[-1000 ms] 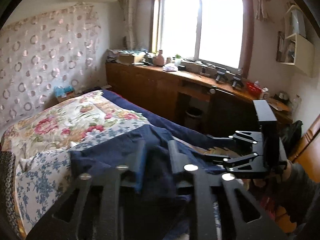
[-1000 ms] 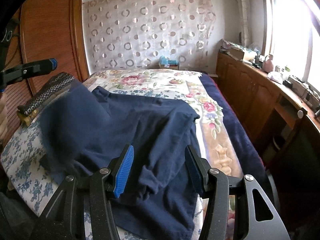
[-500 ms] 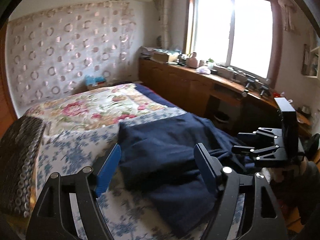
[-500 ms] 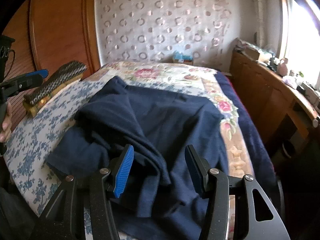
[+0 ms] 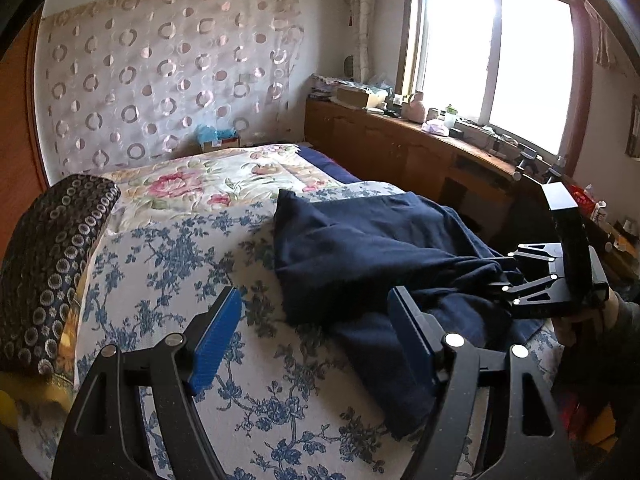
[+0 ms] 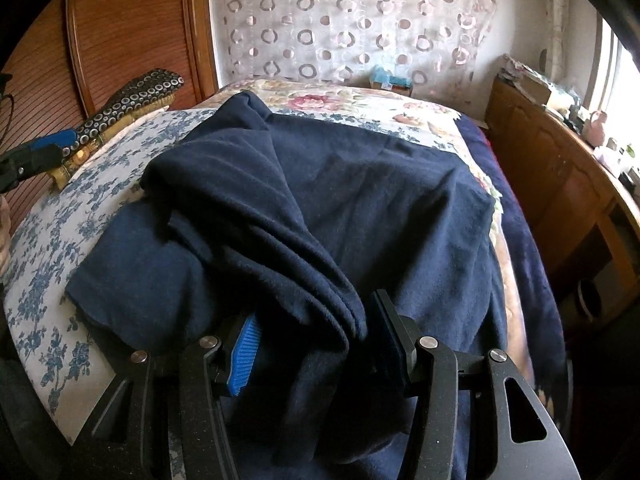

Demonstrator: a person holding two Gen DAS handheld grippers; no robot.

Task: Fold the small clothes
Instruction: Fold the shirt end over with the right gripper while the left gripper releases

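Navy garment (image 6: 340, 208) stretches lengthwise away from right gripper (image 6: 316, 344), fingers pinching its bunched near end.

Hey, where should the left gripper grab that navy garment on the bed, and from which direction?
Take the free flap of the navy garment that juts toward the near edge of the bed. It lies flat, one thin layer, just ahead of the open left gripper. Come in low from the near side, probably sliding one finger under its edge. The right gripper straddles the bunched fold.
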